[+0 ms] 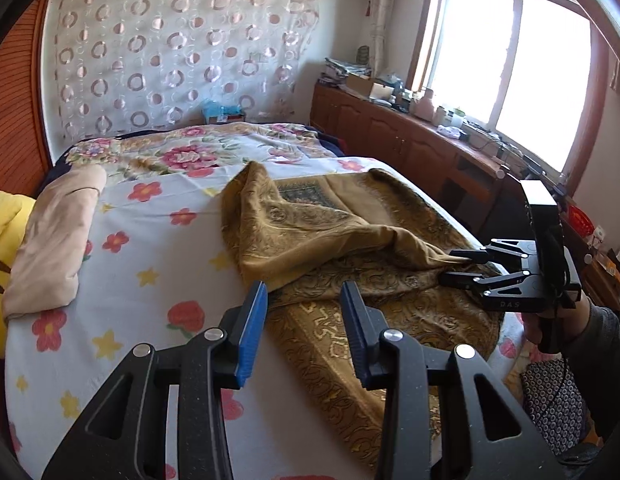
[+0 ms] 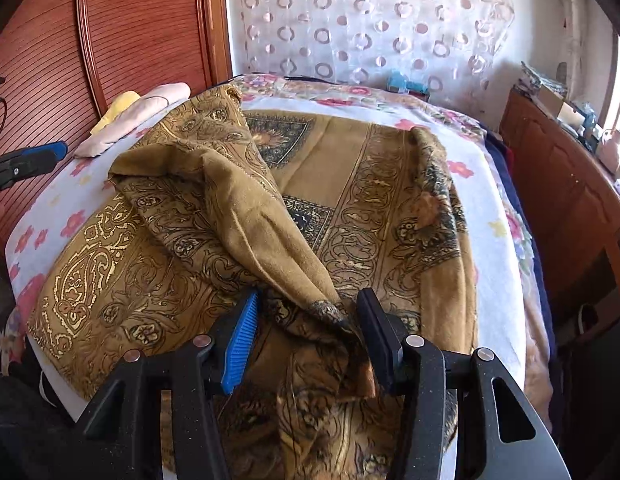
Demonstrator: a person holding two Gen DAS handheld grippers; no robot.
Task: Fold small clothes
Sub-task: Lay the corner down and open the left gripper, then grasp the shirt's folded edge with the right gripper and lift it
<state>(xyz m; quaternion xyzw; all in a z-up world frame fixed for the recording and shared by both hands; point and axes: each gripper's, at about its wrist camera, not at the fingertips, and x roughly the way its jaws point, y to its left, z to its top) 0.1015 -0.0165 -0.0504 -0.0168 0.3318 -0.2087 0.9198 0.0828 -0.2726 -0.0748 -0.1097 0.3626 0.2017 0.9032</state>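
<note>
A mustard-gold scarf [image 1: 330, 240] with dark paisley print lies crumpled on the flowered bedsheet; it fills the right wrist view [image 2: 238, 216]. My left gripper [image 1: 304, 304] is open and empty, just above the scarf's near left edge. My right gripper [image 2: 308, 312] is open, its jaws either side of a raised corner of the scarf that lies between them. In the left wrist view the right gripper [image 1: 456, 268] sits at the scarf's right side with cloth between its fingers.
A folded beige garment [image 1: 54, 236] and a yellow plush lie at the bed's left side. A wooden cabinet [image 1: 410, 140] with clutter runs under the window on the right. A red-brown wardrobe [image 2: 70, 40] stands left of the bed.
</note>
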